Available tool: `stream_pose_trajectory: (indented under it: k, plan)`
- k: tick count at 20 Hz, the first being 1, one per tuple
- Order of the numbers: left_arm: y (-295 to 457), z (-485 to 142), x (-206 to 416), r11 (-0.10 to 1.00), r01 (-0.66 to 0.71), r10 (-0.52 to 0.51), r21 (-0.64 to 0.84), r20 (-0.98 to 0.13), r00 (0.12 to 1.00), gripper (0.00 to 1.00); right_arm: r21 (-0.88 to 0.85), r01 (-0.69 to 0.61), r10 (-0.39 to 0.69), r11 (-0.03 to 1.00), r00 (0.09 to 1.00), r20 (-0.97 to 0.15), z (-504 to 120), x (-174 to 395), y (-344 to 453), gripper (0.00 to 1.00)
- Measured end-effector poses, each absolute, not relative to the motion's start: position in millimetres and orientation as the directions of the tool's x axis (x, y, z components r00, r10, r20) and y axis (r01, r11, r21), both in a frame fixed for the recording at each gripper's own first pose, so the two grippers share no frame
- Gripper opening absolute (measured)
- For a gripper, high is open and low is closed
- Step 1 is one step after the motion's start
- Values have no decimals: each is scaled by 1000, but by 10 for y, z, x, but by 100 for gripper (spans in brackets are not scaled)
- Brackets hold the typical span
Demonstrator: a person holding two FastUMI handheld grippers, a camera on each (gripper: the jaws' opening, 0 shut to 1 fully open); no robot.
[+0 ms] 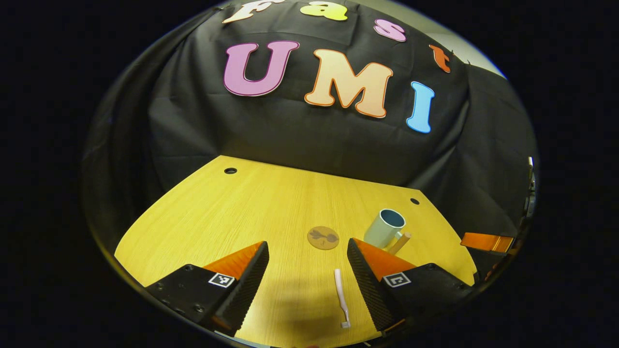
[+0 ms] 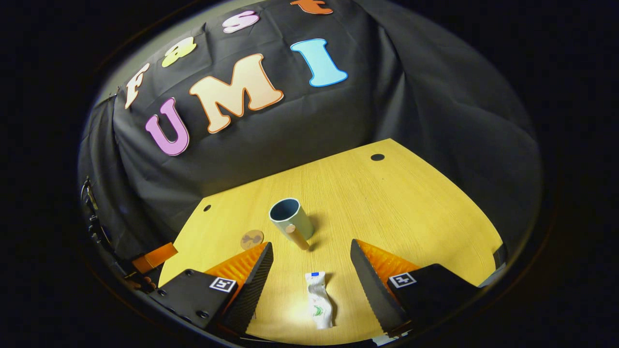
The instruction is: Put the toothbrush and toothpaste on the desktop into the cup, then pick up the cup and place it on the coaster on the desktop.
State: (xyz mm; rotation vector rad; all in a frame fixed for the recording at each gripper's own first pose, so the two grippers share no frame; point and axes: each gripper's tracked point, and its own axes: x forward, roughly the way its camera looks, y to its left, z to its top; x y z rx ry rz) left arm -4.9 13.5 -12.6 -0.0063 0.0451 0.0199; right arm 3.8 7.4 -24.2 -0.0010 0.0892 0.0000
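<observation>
Hand-held gripper (image 1: 307,275) agape, yellow desktop (image 1: 251,212), black cloth

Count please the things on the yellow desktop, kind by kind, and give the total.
Cup: 1
Coaster: 1
Toothbrush: 1
Toothpaste tube: 1
Total: 4, all lying apart on the desktop.
</observation>
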Motion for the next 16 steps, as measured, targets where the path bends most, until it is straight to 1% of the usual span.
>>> stream_pose_trajectory:
  k: [8, 9, 12, 13, 15, 16]
  plan:
    - [176, -244, 26, 1000, -17, 15, -20, -86, 996, 95, -7, -11, 10, 1000, 990, -144, -374, 126, 178, 98]
    - [171, -262, 35, 1000, -16, 13, -22, -95, 995, 95, -9, -11, 9, 1000, 987, -159, -406, 136, 190, 94]
    - [188, -320, 41, 1000, -12, 10, -18, -113, 994, 95, -30, -3, -3, 1000, 979, -204, -537, 155, 210, 94]
    - [202, -358, 46, 1000, -14, 12, -16, -121, 993, 95, -37, 0, -8, 999, 976, -220, -587, 162, 219, 99]
    - [226, -438, 52, 1000, -19, 16, -18, -144, 989, 95, -50, 10, -23, 999, 964, -266, -734, 173, 211, 99]
    - [238, -468, 52, 1000, -20, 17, -21, -154, 988, 95, -60, 13, -30, 998, 955, -294, -811, 190, 218, 94]
